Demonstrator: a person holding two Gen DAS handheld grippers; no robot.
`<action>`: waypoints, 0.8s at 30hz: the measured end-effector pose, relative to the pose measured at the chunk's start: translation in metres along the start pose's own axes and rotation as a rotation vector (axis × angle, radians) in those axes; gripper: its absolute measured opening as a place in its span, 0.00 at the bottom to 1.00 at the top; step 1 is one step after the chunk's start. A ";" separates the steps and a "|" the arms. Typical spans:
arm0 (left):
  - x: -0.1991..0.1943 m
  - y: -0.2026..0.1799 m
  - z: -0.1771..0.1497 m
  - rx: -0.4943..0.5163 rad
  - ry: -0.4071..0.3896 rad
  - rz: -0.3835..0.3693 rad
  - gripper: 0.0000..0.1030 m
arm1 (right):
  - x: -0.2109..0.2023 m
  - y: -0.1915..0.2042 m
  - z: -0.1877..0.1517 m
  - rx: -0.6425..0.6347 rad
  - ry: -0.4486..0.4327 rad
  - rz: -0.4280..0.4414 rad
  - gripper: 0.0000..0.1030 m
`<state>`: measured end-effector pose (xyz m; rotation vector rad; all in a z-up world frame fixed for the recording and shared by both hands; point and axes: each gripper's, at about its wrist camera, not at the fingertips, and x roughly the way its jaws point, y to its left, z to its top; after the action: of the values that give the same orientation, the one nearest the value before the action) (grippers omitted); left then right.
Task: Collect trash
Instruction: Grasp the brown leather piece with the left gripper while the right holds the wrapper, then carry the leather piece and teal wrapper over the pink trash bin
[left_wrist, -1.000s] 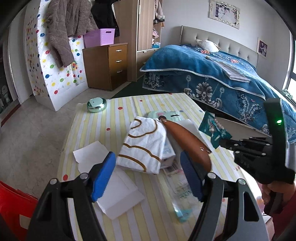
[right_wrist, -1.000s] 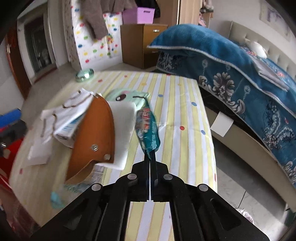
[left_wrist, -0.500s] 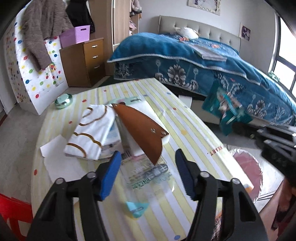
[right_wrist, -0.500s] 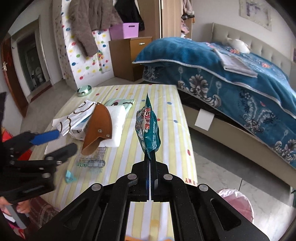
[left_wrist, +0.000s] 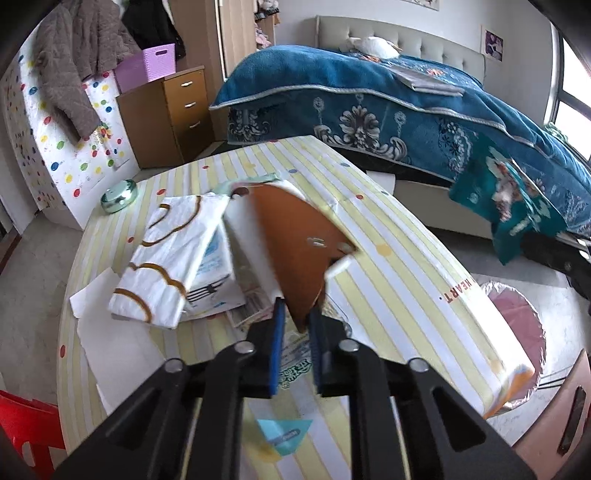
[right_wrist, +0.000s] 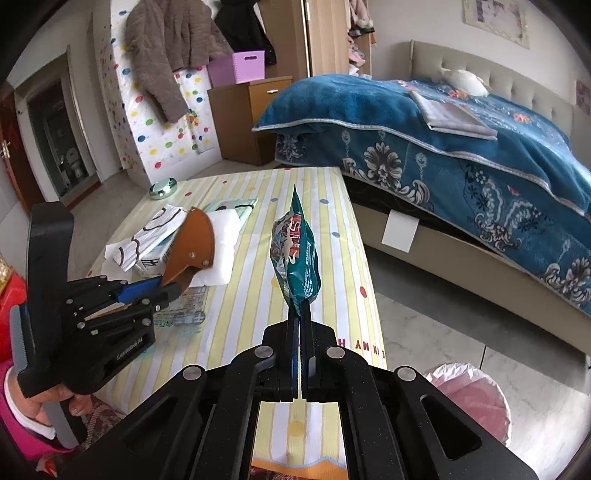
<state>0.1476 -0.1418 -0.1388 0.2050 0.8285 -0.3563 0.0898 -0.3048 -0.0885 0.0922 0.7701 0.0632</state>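
The green snack bag is pinched at its bottom end by the right hand-held gripper and held upright above the surface, near its bed-side edge. The pointed tip of the brown piece is squeezed between the blue pads of the left hand-held gripper. The pink-lined bin is seen on open floor beside the surface.

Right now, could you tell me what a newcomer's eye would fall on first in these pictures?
Probably the teal snack wrapper, held upright in the right gripper above the striped table. Next, the brown leather piece, its tip between the left gripper's blue fingers, and the pink-lined bin on the floor.
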 end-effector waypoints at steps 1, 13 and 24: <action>-0.005 0.002 -0.001 -0.010 -0.012 0.000 0.05 | -0.004 0.001 -0.001 0.003 -0.007 0.002 0.00; -0.095 0.033 -0.017 -0.107 -0.155 -0.085 0.03 | -0.041 0.020 -0.012 0.009 -0.057 0.037 0.00; -0.130 0.004 -0.042 -0.049 -0.182 -0.178 0.03 | -0.077 0.020 -0.036 0.061 -0.064 -0.001 0.00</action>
<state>0.0401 -0.0950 -0.0694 0.0518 0.6762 -0.5139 0.0091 -0.2892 -0.0592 0.1513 0.7081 0.0359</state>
